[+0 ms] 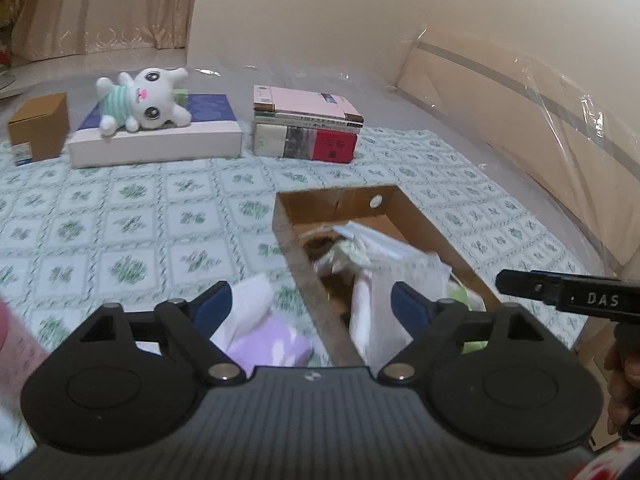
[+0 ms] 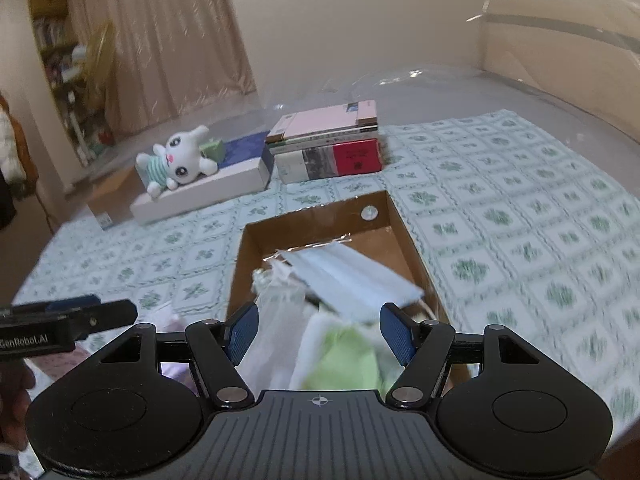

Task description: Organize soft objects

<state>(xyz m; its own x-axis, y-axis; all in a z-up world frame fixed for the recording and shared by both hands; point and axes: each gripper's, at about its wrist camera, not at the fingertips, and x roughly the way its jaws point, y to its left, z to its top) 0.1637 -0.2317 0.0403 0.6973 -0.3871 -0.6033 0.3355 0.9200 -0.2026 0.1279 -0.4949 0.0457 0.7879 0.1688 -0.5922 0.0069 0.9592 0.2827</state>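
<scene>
An open cardboard box (image 1: 420,216) (image 2: 404,236) sits on the green-patterned cloth and holds soft things: a face mask (image 2: 348,276), white cloths (image 1: 384,312) and a green cloth (image 2: 344,364). A lilac and white cloth (image 1: 264,340) lies on the cloth left of the box. My left gripper (image 1: 312,308) is open above the box's left wall, with nothing between its pads. My right gripper (image 2: 320,332) is open above the box's near end, over the cloths. A white plush bunny (image 1: 144,98) (image 2: 176,160) lies on a flat box at the back.
A stack of books (image 1: 308,128) (image 2: 328,144) stands behind the box. The flat white and blue box (image 1: 160,140) and a small cardboard box (image 1: 38,128) are at the back left. A plastic-wrapped headboard (image 1: 540,112) runs along the right.
</scene>
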